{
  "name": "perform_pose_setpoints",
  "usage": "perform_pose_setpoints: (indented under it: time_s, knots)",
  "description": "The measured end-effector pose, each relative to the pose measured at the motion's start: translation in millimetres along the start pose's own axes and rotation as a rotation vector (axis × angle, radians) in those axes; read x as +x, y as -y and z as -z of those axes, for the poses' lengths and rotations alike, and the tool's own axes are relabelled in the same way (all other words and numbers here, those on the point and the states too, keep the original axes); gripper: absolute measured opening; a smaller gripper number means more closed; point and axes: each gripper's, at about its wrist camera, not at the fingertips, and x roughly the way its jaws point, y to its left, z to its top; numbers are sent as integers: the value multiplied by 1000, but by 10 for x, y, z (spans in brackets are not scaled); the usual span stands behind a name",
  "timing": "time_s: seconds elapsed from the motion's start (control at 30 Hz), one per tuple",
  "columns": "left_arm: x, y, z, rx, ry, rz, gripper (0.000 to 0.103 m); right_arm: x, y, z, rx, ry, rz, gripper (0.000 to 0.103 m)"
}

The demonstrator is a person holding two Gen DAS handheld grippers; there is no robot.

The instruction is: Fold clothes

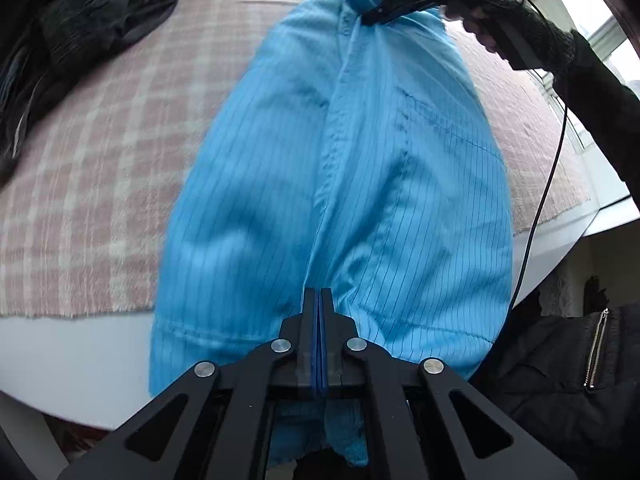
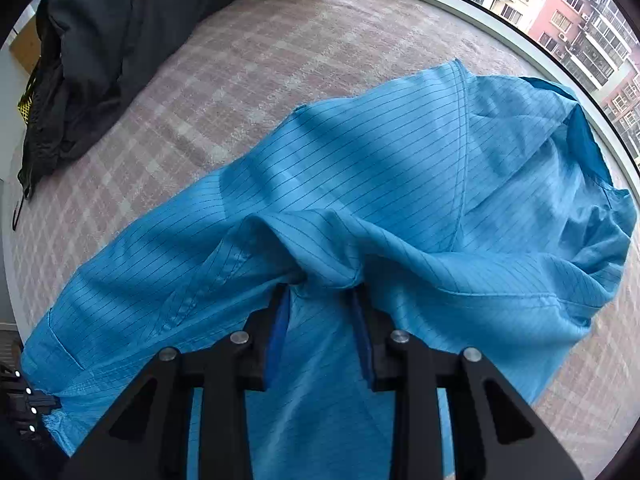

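A light-blue pinstriped shirt (image 1: 360,168) lies lengthwise on a pink plaid blanket (image 1: 100,160), with its hem hanging over the white table edge. My left gripper (image 1: 319,294) is at that hem, jaws shut on the cloth by the button placket. It also shows in the right wrist view, as the left gripper (image 2: 36,404) at the shirt's lower corner. At the collar end, a gloved hand holds my right gripper (image 1: 370,18). In its own view the right gripper (image 2: 322,286) has its jaws apart. A raised fold of the shirt (image 2: 400,184) covers its fingertips, and the pads do not press the cloth.
A heap of dark clothes (image 1: 80,24) lies at the blanket's far left, seen again as the dark clothes (image 2: 112,40). A black cable (image 1: 548,184) hangs down at the right. A black zipped jacket (image 1: 568,380) is at the lower right. A window frame (image 2: 500,36) borders the blanket.
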Motion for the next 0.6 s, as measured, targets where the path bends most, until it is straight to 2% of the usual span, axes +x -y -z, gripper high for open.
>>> perform_pose_setpoints:
  time_s: [0.07, 0.23, 0.4, 0.43, 0.53, 0.6]
  knots:
    - [-178, 3, 25, -2, 19, -3, 2, -61, -69, 23, -14, -2, 16, 30]
    - [-472, 73, 14, 17, 61, 8, 2, -480, -317, 196, -66, 79, -56, 30]
    - [-188, 173, -75, 66, 27, 38, 4, -462, -726, 456, -155, 57, -78, 30]
    - [-93, 183, -47, 82, 7, 25, 5, -417, -766, 499, -162, 49, -79, 30]
    - [55, 126, -12, 110, -32, -23, 4, -247, -789, 584, -143, 29, -80, 30]
    - [15, 82, -20, 107, -54, -23, 4, -187, -767, 603, -99, 41, -76, 32]
